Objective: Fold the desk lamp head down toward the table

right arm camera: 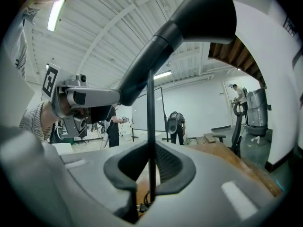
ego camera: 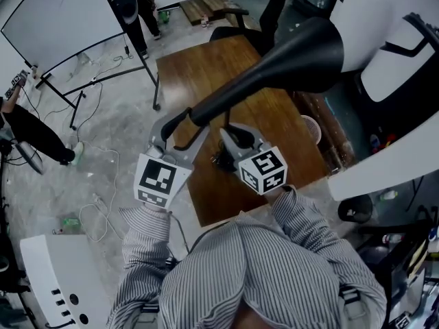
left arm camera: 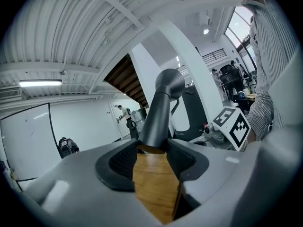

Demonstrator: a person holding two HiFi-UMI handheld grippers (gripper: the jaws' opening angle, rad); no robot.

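Left gripper (ego camera: 188,120): jaws spread wide, pads clamped on the lower end of the desk lamp's thick tapered black neck (ego camera: 240,91). Right gripper (ego camera: 235,133): jaws nearly together, pinching the lamp's thin black upright stem (right arm camera: 151,126). Black cone-shaped lamp head (ego camera: 305,50) is raised at upper right, above the brown wooden table (ego camera: 199,67).

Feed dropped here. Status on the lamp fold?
Left tool grips lamp head. Right tool grips stem. Head raised, unfolded. Cable on table near stem.

Concrete floor (ego camera: 110,122), whiteboard (ego camera: 62,16), wooden table (ego camera: 206,70), office chair (ego camera: 230,33)
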